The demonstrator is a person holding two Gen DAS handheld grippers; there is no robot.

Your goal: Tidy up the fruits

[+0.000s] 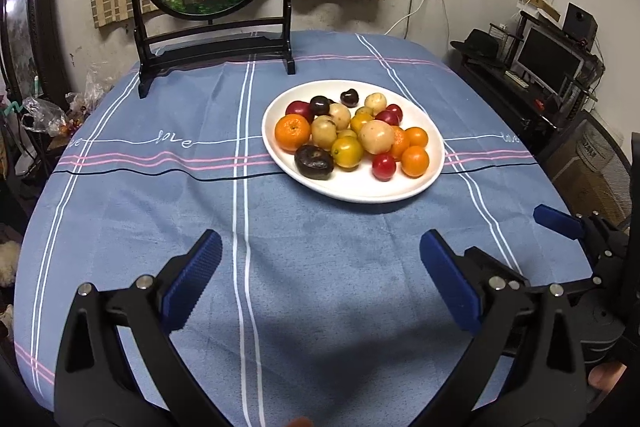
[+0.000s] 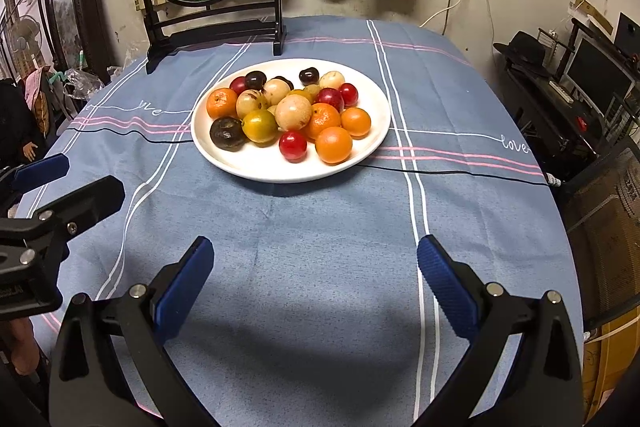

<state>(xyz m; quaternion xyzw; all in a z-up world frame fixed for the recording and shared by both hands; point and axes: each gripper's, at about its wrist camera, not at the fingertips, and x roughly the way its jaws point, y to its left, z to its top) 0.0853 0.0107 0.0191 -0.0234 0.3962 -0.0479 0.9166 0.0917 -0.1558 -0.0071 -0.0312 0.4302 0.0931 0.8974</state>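
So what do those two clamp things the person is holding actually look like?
Both look alike. The left gripper and right gripper each have two black plastic arms with triangular cut-outs and silver rivets at the joints. Their fingers carry ribbed blue pads. No cables or sleeves show, and any lettering is too small to read.

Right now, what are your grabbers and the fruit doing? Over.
Left hand-held gripper open, empty. Right hand-held gripper open, empty. Mixed small fruits piled on round white plate, untouched. Blue striped tablecloth between, nothing blocking.

Glossy white ceramic plate on matt blue cloth tablecloth; smooth, shiny fruits.
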